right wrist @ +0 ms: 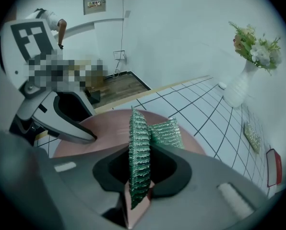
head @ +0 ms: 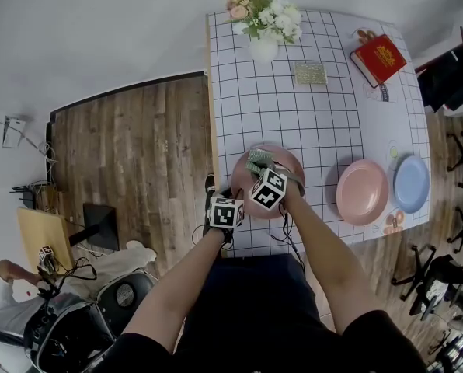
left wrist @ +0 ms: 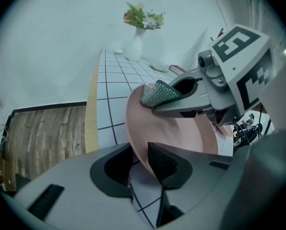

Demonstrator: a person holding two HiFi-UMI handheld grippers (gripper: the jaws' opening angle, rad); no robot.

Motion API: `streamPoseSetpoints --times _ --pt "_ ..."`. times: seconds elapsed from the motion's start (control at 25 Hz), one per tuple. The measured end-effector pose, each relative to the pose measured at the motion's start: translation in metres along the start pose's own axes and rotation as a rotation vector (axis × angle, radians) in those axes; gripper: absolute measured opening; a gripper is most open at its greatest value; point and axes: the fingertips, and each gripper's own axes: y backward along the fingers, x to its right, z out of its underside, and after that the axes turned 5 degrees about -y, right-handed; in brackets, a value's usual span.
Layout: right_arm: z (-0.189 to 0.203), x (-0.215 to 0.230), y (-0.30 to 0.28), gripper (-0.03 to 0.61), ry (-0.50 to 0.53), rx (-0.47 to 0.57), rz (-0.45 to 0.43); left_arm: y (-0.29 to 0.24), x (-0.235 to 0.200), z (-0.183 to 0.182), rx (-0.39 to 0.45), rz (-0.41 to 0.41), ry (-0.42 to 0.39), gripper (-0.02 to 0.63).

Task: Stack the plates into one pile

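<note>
Left gripper (head: 233,196): jaws closed on the near-left rim of the dusky pink plate (head: 282,155); in the left gripper view the rim runs between the dark pads (left wrist: 163,163)

Dusky pink plate: at the near-left corner of the table (head: 294,107), tilted in the left gripper view, held by both grippers at once; whether any part rests on the cloth I cannot tell

Handling: looks stiff, smooth and shallow, so probably slippery at the lip and liable to chip if knocked; ceramic or plastic I cannot tell; the rim is the only place to take hold, and two grips apart on it should stop it swinging

Right gripper (head: 256,162): green ribbed pads (right wrist: 139,152) clamped on the rim just right of the left gripper

Pale pink plate (head: 362,192): flat on the table, well apart to the right; a likely base for the pile

Blue plate (head: 411,183): just beside the pale pink one, by the right edge
</note>
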Motion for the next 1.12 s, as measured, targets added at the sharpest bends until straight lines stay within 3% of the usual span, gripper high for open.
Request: streamPoseSetpoints --times 0.68,1.12 --pt "-0.009 -0.029 -0.002 0.08 0.063 0.028 -0.052 0.001 0.001 -0.001 0.008 0.0 0.003 0.095" --pt "0.014 -0.03 0.017 0.078 0.155 -0.009 0.017 0.001 -0.001 -0.001 0.028 -0.011 0.023 0.095"
